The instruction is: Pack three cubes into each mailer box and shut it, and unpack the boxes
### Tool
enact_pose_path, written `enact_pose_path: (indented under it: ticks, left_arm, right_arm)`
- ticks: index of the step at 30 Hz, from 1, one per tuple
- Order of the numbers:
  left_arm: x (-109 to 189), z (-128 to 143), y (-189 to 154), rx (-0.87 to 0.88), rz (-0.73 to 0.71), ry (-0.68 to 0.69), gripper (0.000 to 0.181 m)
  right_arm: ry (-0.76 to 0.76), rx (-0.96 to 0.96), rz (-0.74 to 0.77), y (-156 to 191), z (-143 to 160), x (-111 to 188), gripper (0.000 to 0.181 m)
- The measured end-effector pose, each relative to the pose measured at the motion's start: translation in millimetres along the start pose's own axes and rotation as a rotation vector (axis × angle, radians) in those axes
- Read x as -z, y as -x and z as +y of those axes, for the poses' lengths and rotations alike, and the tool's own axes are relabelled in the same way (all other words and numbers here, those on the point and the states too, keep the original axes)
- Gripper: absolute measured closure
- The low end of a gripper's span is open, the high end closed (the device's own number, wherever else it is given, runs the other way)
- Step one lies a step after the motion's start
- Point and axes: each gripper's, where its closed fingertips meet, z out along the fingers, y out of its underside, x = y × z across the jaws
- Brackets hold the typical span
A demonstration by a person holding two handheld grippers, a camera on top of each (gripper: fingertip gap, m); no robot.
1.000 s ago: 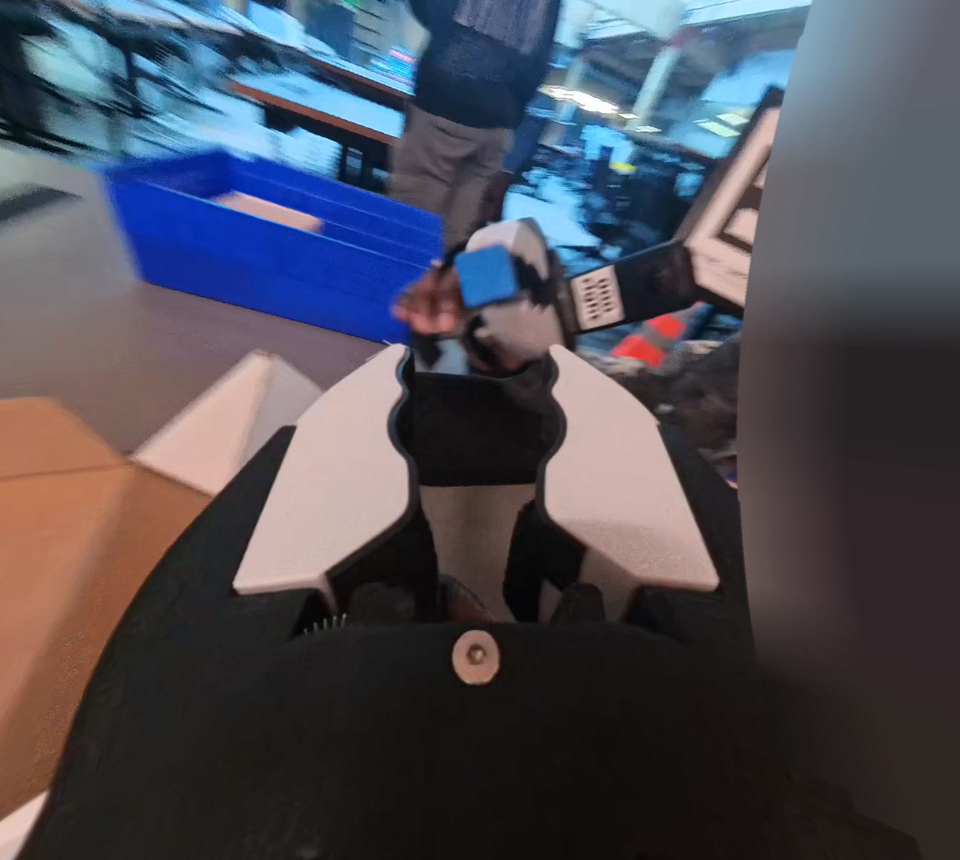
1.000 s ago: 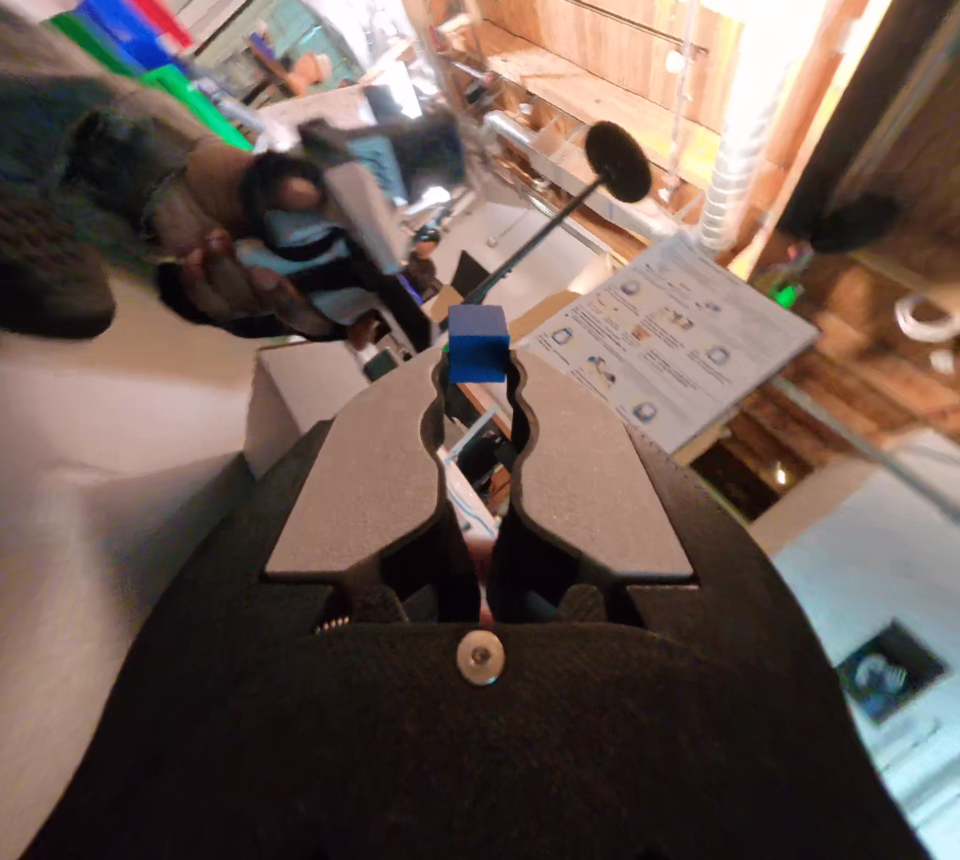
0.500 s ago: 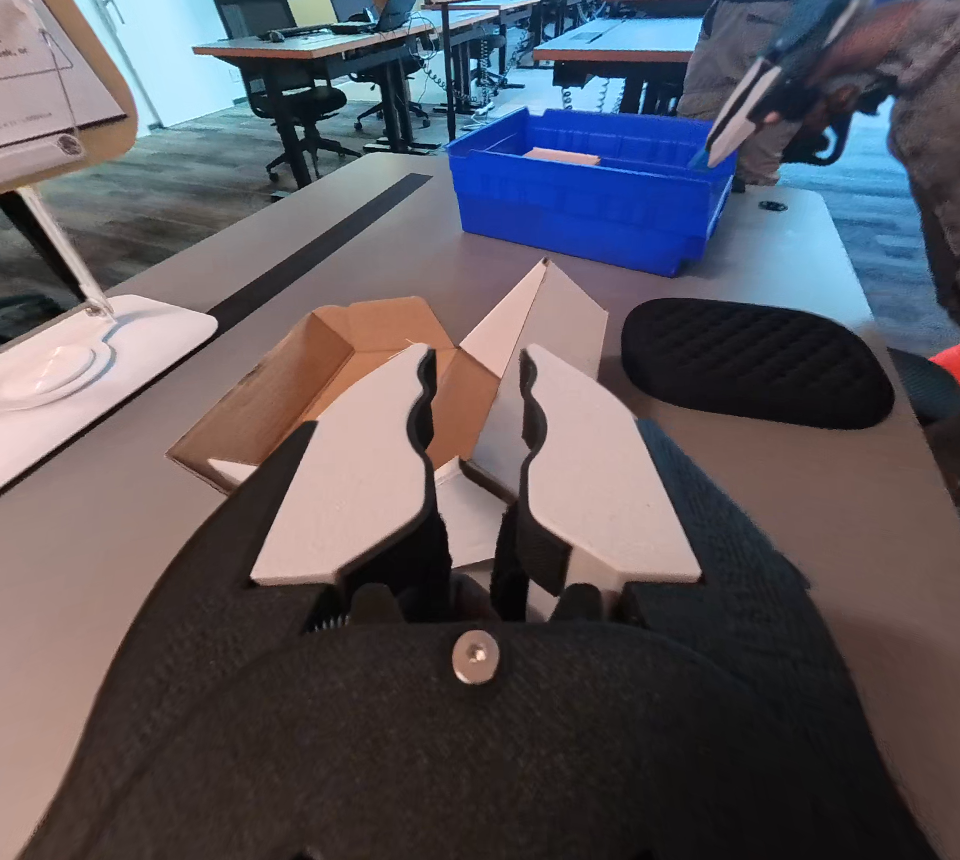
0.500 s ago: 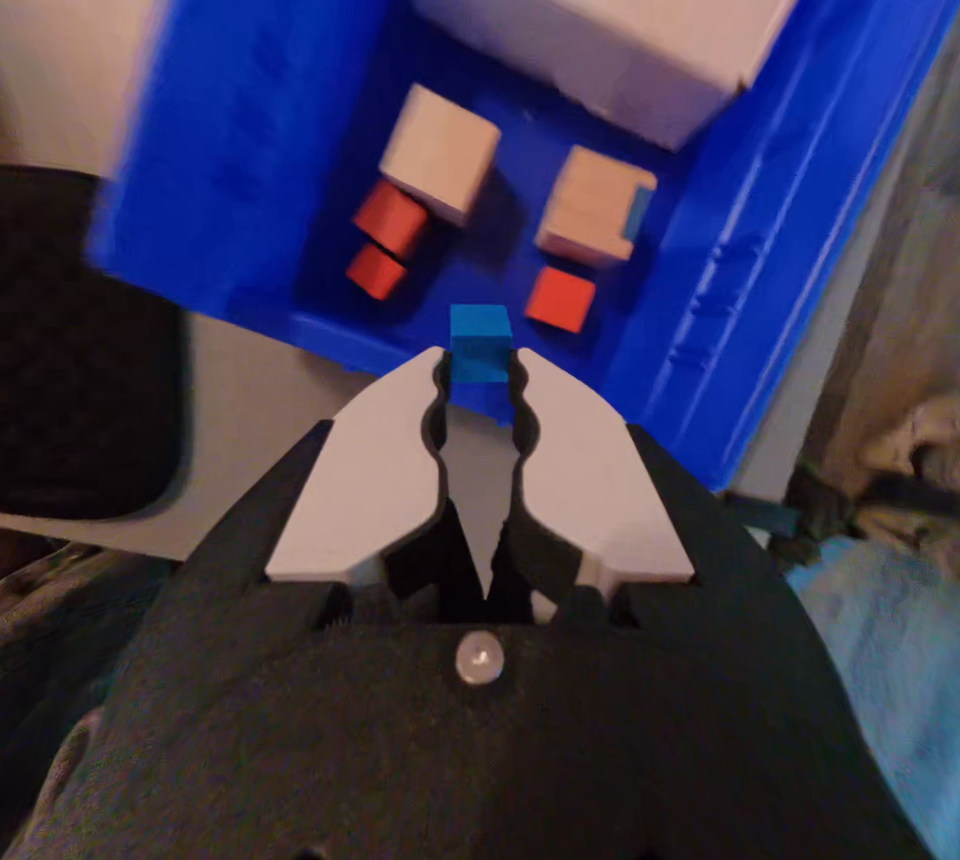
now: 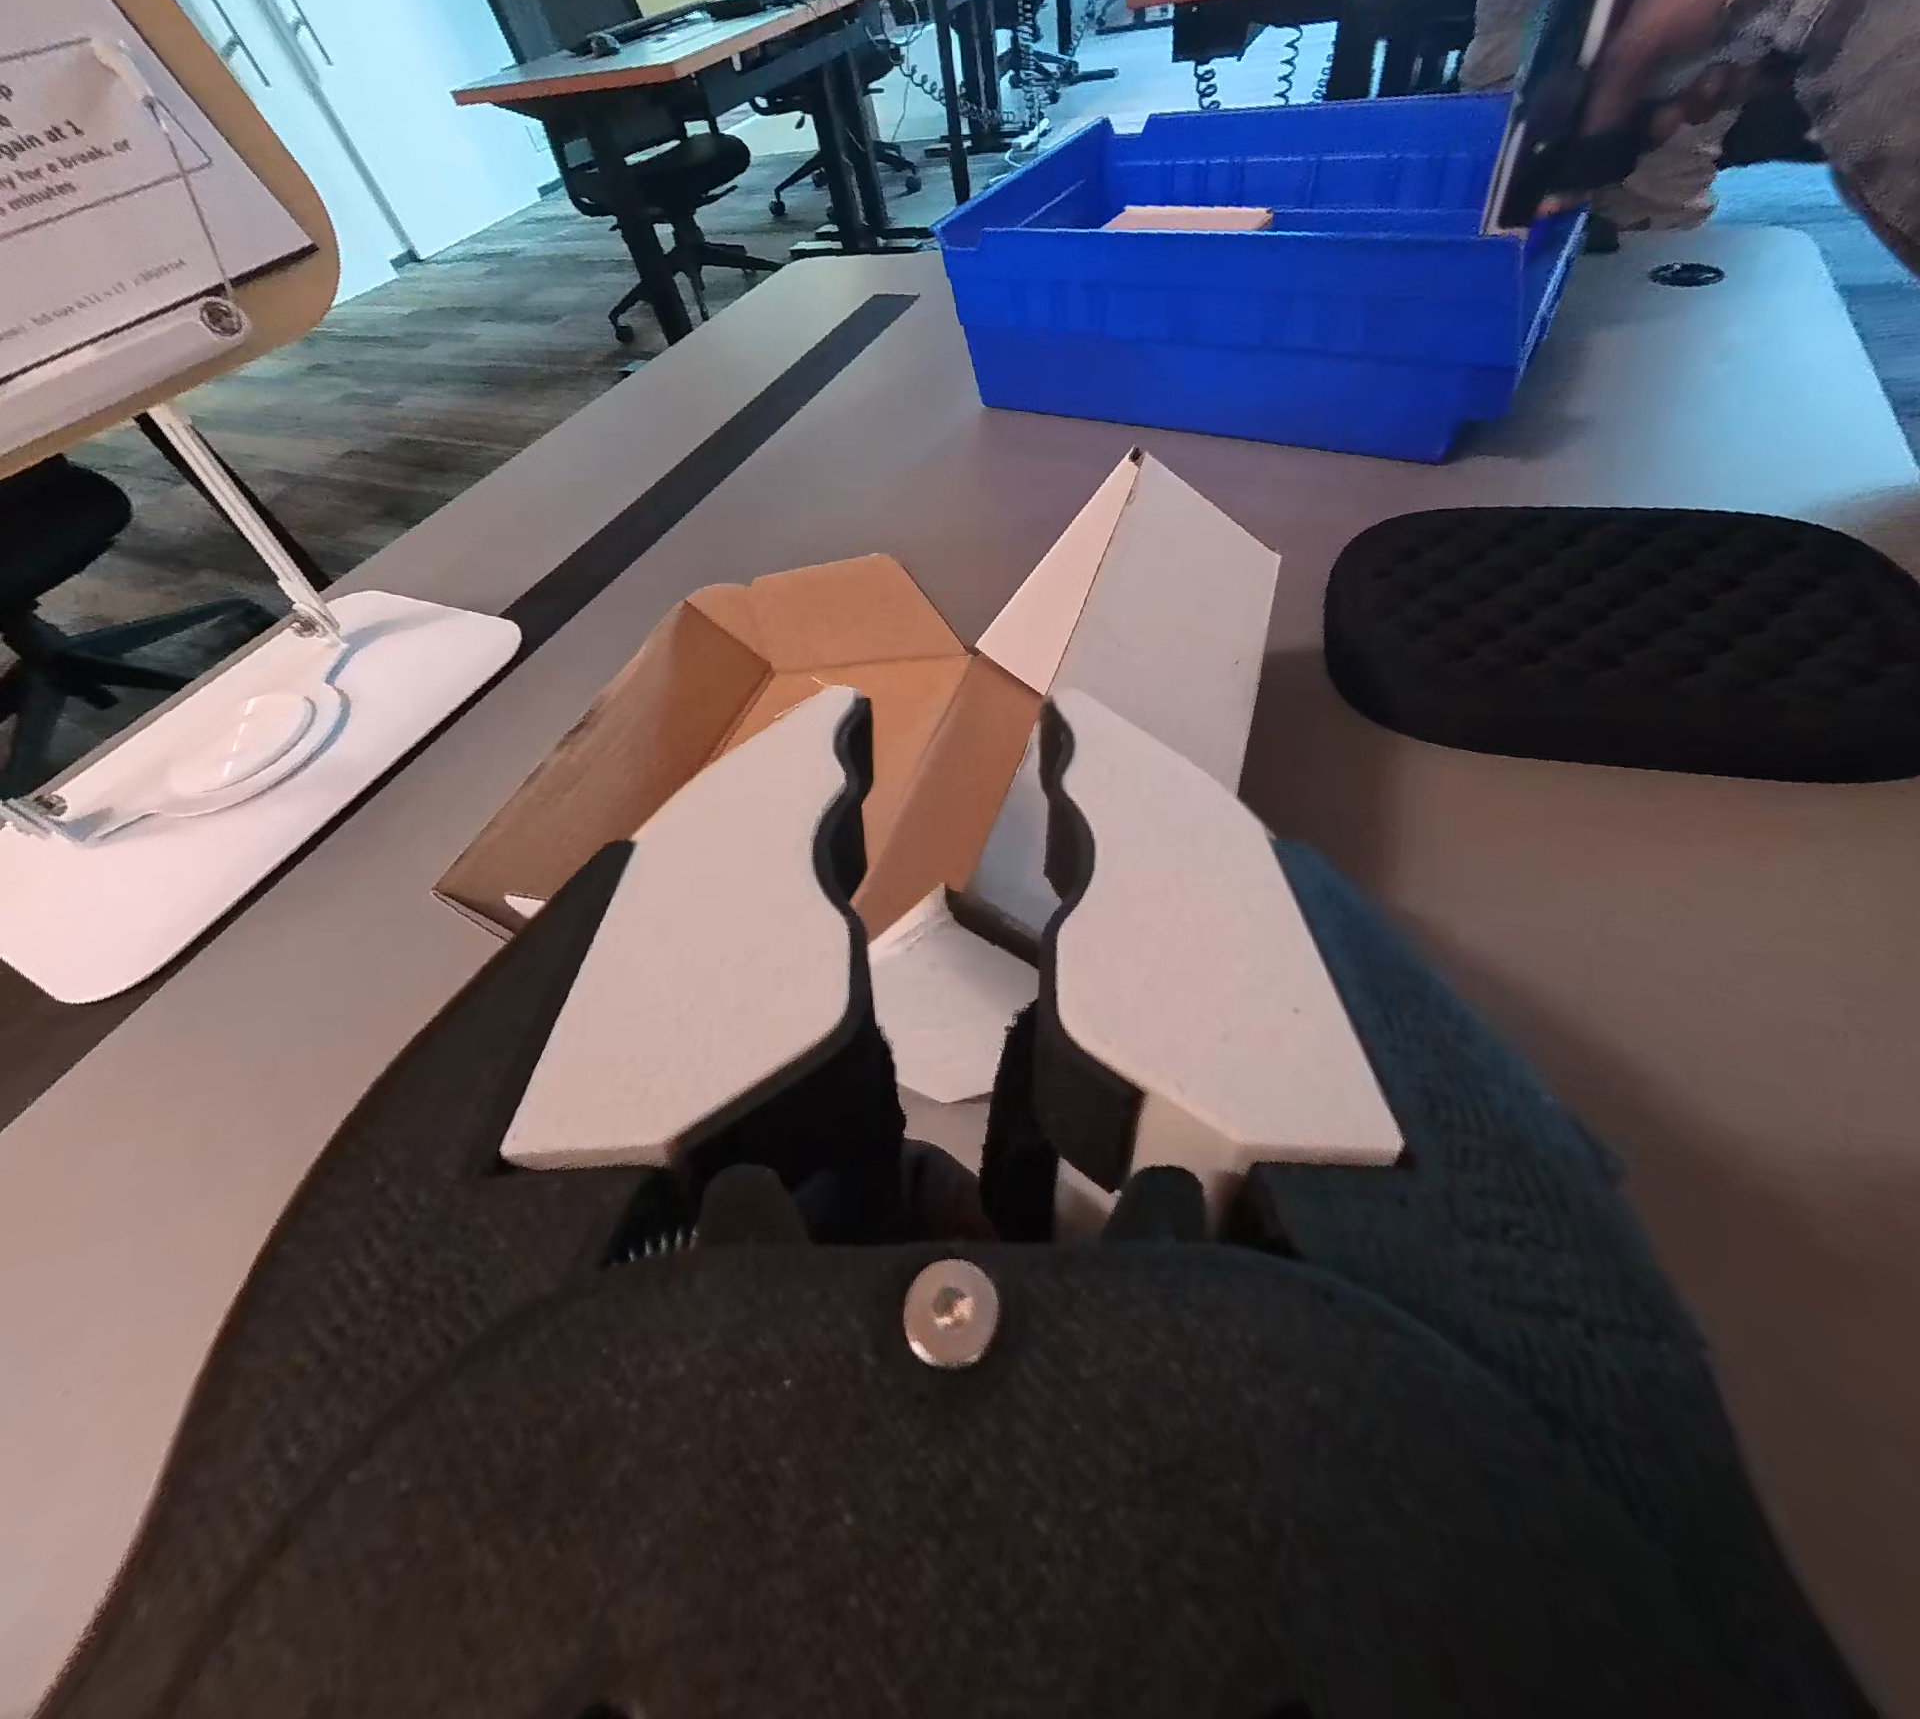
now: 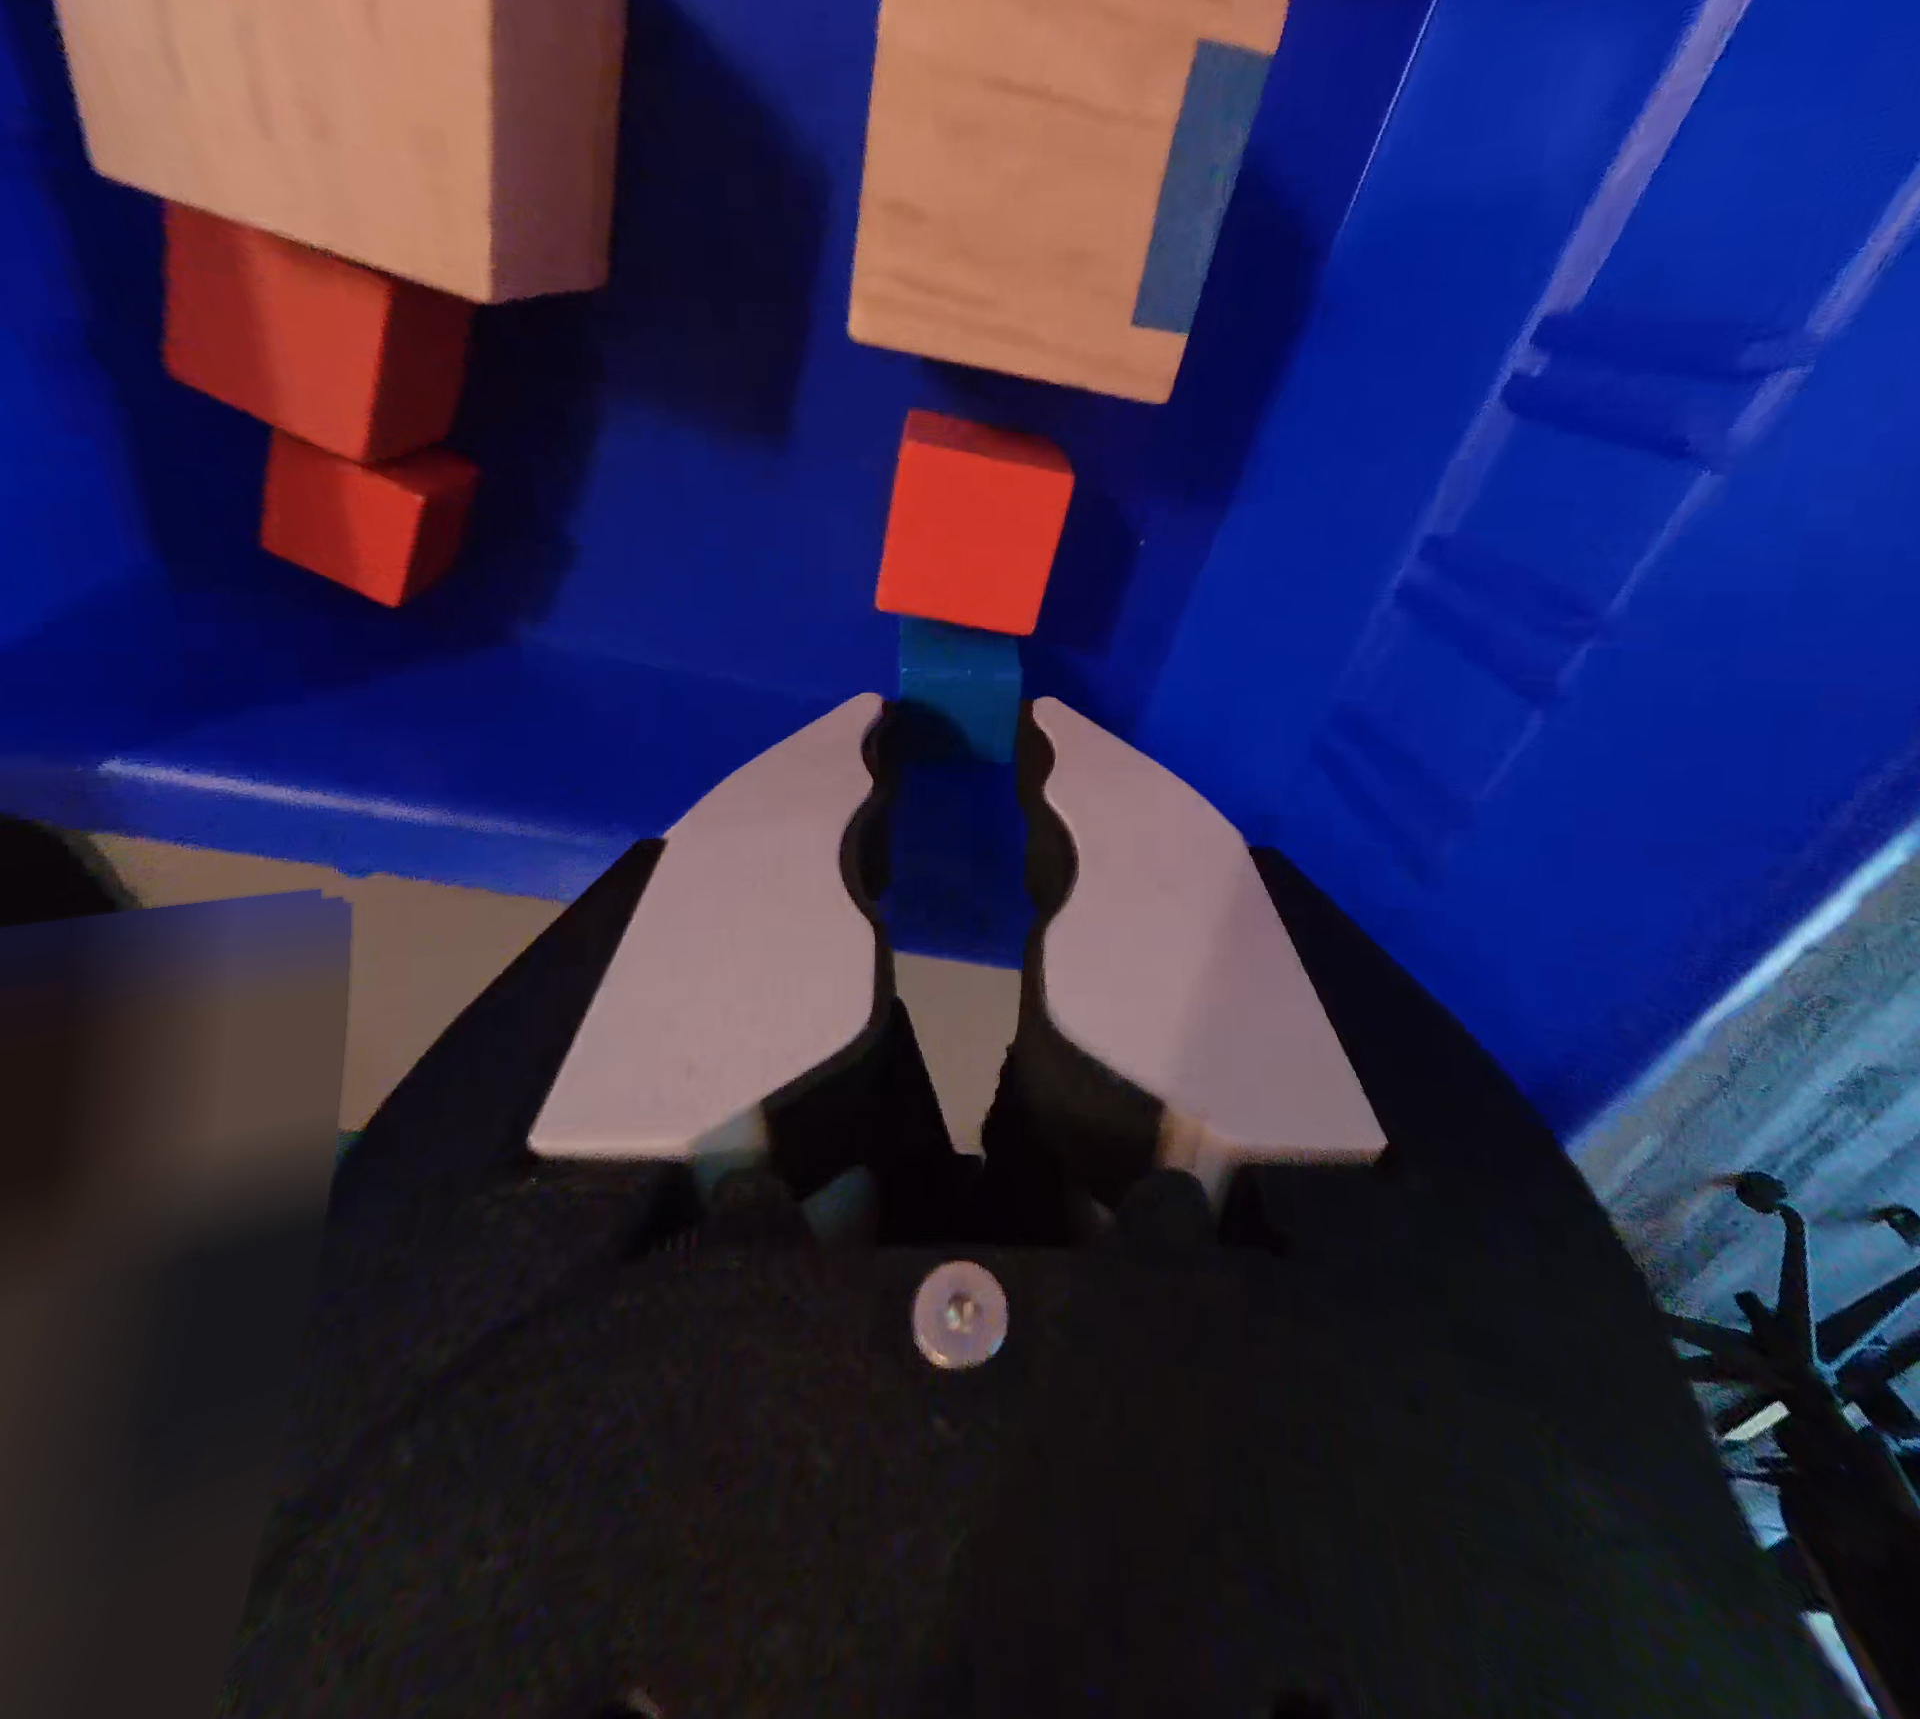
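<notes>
Office desks and black chairs fill the upper part of the left wrist view, behind a grey table (image 5: 1558, 994). On the table, at the centre of the frame, lies an open mailer box (image 5: 831, 682), brown inside, with its white lid flap standing up on the right. The left gripper (image 5: 948, 765) hovers just before the box; its fingers stand narrowly apart and hold nothing. At the right lies a black mat (image 5: 1631, 641), and at the upper left a sign stand (image 5: 208, 755) with a white base. At the upper right sits a blue bin (image 5: 1247, 350).

In the right wrist view, the right gripper (image 6: 956, 724) is over the bin, and its fingers hold a blue cube (image 6: 961, 698) at their tips. Just above it in the frame lies a red cube (image 6: 971, 521), then a wooden block (image 6: 1029, 152). At the upper left lie two more red cubes (image 6: 322, 412) under a second wooden block (image 6: 312, 28).
</notes>
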Motion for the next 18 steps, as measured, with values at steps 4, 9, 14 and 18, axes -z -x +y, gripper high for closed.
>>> enact_pose_path:
  ticks: [4,9,14,18]
  left_arm:
    - [2,-1,6,0.008,-0.029,-0.006,0.148]
    - [9,-6,28,0.076,-0.146,-0.056,0.136]
    - [19,-2,57,0.273,-0.243,-0.119,0.13]
    - [14,24,60,0.445,-0.196,-0.02,0.122]
  right_arm:
    - [-0.03,-0.007,0.02,-3,-4,-1,0.158]
    - [-0.288,0.032,0.067,11,-24,43,0.146]
    - [-0.916,0.358,-0.132,131,-73,145,0.128]
    - [-1.171,0.627,-0.546,262,-78,189,0.12]
